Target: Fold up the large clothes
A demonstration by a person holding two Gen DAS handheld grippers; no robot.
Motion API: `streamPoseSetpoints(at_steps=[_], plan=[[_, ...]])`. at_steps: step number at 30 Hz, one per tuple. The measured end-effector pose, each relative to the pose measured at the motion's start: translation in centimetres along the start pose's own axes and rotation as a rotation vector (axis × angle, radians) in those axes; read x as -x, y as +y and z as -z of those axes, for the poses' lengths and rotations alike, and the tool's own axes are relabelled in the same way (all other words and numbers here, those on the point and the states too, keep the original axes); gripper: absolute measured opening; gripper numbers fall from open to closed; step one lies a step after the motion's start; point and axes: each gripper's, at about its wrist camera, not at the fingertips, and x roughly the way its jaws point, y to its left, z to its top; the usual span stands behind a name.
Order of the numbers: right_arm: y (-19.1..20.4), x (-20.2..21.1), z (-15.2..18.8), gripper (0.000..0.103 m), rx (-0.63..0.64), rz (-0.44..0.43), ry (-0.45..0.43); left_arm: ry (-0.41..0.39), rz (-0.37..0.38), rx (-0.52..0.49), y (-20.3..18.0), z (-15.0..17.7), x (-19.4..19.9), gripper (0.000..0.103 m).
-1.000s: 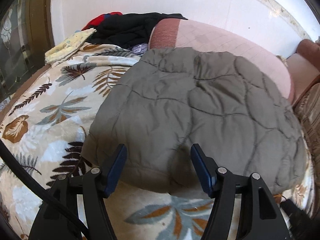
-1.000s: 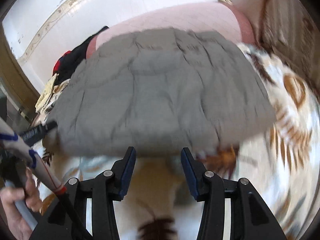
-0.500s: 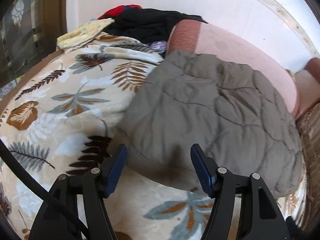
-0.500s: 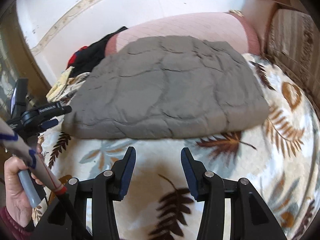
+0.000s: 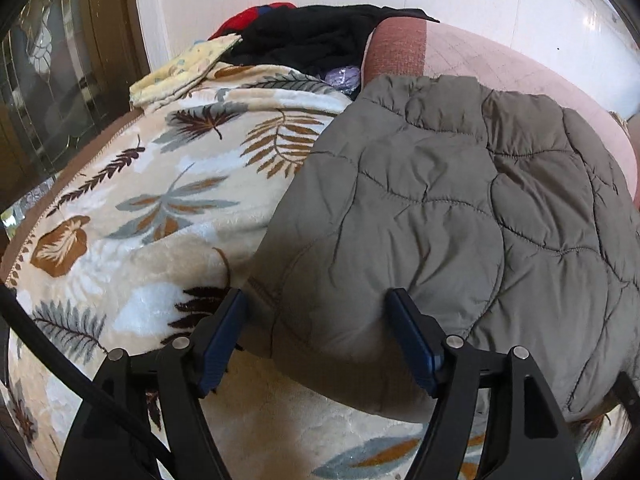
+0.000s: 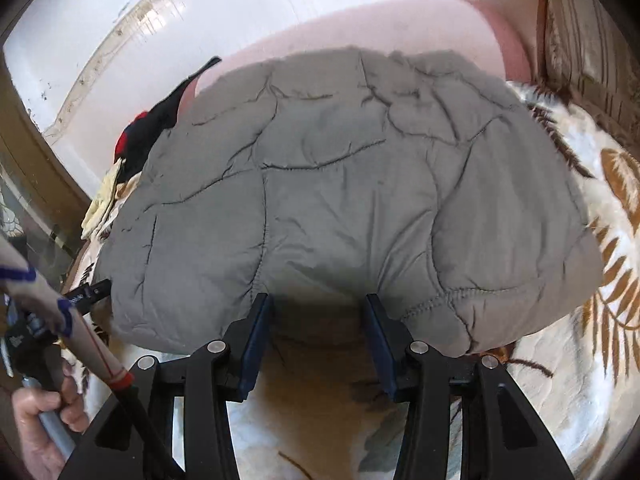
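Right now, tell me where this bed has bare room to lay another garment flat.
Free: the leaf-print blanket left of the grey quilted jacket, up to the yellow cloth, and the strip along its near hem. Crowded: the black clothes pile by the wall, and the pink cushion behind.

The quilted jacket point(image 5: 440, 220) lies on the blanket point(image 5: 160, 200), its far edge against the bolster point(image 5: 460, 56) behind. A heap of clothes point(image 5: 312, 36) sits at the far left corner. Both grippers' jaws straddle the jacket's near hem.
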Motion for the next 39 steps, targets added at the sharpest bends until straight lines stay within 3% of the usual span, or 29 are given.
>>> streamPoseSetpoints(at_steps=[4,7,9,11,15,18,22,27,32,39], plan=[[-0.5,3.2,-0.9,0.052,-0.007,-0.014,-0.094,-0.029,0.020,0.035,0.7,-0.2,1.1,0.072],[-2.3,4.4,-1.3,0.052,-0.037,0.036,-0.117,-0.023,0.008,0.046,1.4,-0.2,1.1,0.073],[-3.9,4.6,-1.5,0.052,-0.096,0.071,-0.102,0.004,0.017,0.066,1.9,-0.1,0.6,0.073],[-5.2,4.1,-1.3,0.052,-0.156,0.043,-0.069,0.058,0.048,0.083,2.2,0.1,-0.4,0.073],[-6.9,2.6,-0.7,0.052,-0.239,-0.026,0.014,0.068,0.056,0.074,2.2,0.1,-0.2,0.074],[-7.7,4.4,-1.2,0.052,-0.300,-0.073,-0.019,0.059,0.094,0.114,3.2,-0.3,0.9,0.074],[-9.7,7.0,-1.6,0.053,-0.364,-0.020,-0.096,0.060,0.109,0.152,5.0,-0.7,1.7,0.074],[-13.0,7.9,-0.7,0.053,-0.483,-0.014,-0.095,0.102,0.139,0.168,6.6,-0.3,1.2,0.074],[-14.6,7.5,0.2,0.053,-0.578,-0.020,-0.065,0.122,0.122,0.149,6.8,0.1,0.2,0.074],[-14.6,4.9,0.7,0.053,-0.593,-0.006,0.009,0.127,0.080,0.091,5.7,0.3,-0.7,0.076]])
